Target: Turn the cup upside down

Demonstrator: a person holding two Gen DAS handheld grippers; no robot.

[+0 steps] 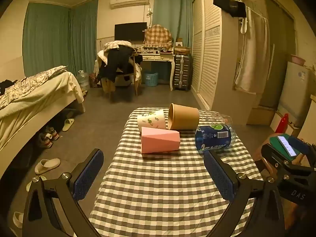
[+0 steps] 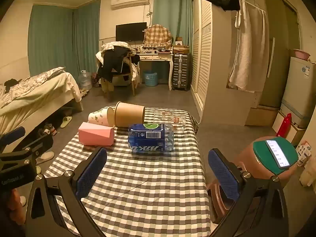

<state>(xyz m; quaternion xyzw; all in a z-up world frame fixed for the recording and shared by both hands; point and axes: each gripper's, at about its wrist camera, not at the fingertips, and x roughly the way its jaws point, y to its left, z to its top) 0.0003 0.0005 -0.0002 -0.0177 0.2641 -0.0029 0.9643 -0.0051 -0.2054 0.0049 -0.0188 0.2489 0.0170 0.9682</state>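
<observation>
Several cups lie on their sides at the far end of the checked table (image 1: 158, 187): a pink faceted cup (image 1: 160, 142), a white leaf-print cup (image 1: 151, 118), a brown paper cup (image 1: 184, 116), a clear glass (image 1: 217, 117) and a cut-off blue-labelled bottle cup (image 1: 215, 138). In the right wrist view they are the pink cup (image 2: 96, 134), white cup (image 2: 99, 116), brown cup (image 2: 129, 114), glass (image 2: 170, 119) and blue cup (image 2: 151, 137). My left gripper (image 1: 154, 174) is open and empty, well short of them. My right gripper (image 2: 157, 172) is open and empty too.
A stool with a green top and a phone (image 2: 276, 154) stands right of the table. A bed (image 1: 29, 98) is at the left with slippers (image 1: 47, 165) on the floor. A desk, chair and wardrobe stand far behind.
</observation>
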